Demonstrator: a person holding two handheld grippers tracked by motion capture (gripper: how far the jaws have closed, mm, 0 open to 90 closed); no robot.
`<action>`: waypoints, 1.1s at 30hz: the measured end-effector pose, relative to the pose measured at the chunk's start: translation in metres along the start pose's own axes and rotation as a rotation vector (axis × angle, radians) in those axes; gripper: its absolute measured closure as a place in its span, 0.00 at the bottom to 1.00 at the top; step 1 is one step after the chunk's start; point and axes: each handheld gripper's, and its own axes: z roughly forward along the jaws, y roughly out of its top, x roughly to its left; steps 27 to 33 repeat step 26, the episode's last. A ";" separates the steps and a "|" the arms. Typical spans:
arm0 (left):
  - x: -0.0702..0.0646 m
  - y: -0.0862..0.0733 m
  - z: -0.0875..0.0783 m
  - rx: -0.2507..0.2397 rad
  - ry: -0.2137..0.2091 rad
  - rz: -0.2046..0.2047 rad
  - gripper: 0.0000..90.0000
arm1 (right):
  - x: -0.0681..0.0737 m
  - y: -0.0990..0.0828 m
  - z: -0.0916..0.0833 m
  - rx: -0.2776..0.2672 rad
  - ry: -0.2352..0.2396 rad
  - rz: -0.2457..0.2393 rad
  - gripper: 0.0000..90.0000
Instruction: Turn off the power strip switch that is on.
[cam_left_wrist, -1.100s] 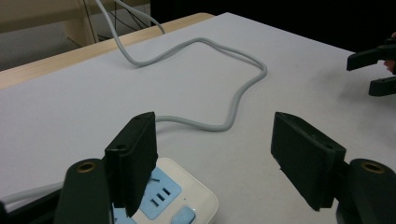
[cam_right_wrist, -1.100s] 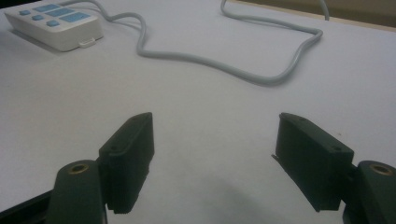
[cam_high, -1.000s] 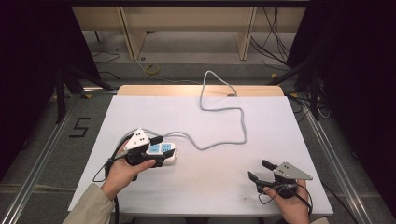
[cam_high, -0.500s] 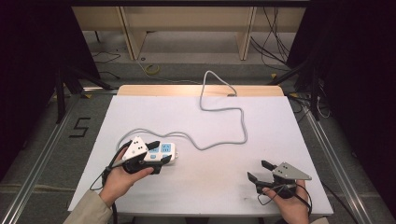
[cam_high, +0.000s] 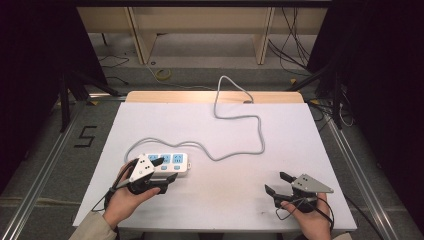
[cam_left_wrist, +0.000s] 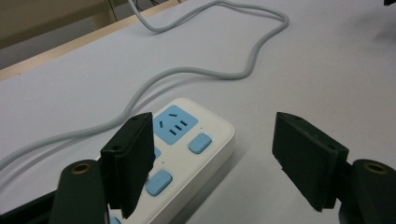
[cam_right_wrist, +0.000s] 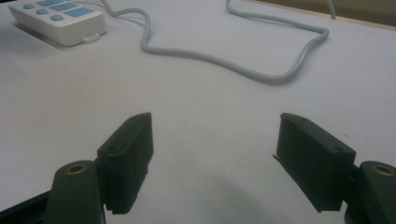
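A white power strip (cam_high: 172, 161) with blue sockets and blue buttons lies flat on the white table (cam_high: 300, 130), left of centre. Its grey cable (cam_high: 260, 135) winds across the table and off the far edge. My left gripper (cam_high: 166, 170) is open at the strip's near side. In the left gripper view the power strip (cam_left_wrist: 187, 140) runs under the left jaw, while the right jaw hangs over bare table; the gripper (cam_left_wrist: 217, 161) holds nothing. My right gripper (cam_high: 275, 182) stands open and empty near the front right edge, far from the power strip (cam_right_wrist: 60, 21).
The cable (cam_right_wrist: 261, 70) loops across the middle of the table, ahead of my right gripper (cam_right_wrist: 215, 158). Beyond the far edge stand a wooden shelf frame (cam_high: 200, 20) and loose floor cables (cam_high: 162, 75). Metal rails (cam_high: 45, 165) run along both sides of the table.
My left gripper has drawn back toward the person's side, off the top of the strip. The strip has barely shifted. The right gripper has stayed where it was.
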 end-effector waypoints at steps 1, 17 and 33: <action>0.000 -0.001 -0.001 0.001 0.001 -0.004 0.32 | 0.000 0.000 0.000 0.000 0.000 0.000 0.31; 0.001 -0.024 -0.014 0.011 0.048 -0.026 0.32 | 0.001 0.000 0.000 0.008 0.002 -0.008 0.31; 0.000 -0.023 -0.011 0.015 0.041 -0.024 0.32 | 0.000 0.000 -0.001 0.008 -0.005 -0.007 0.31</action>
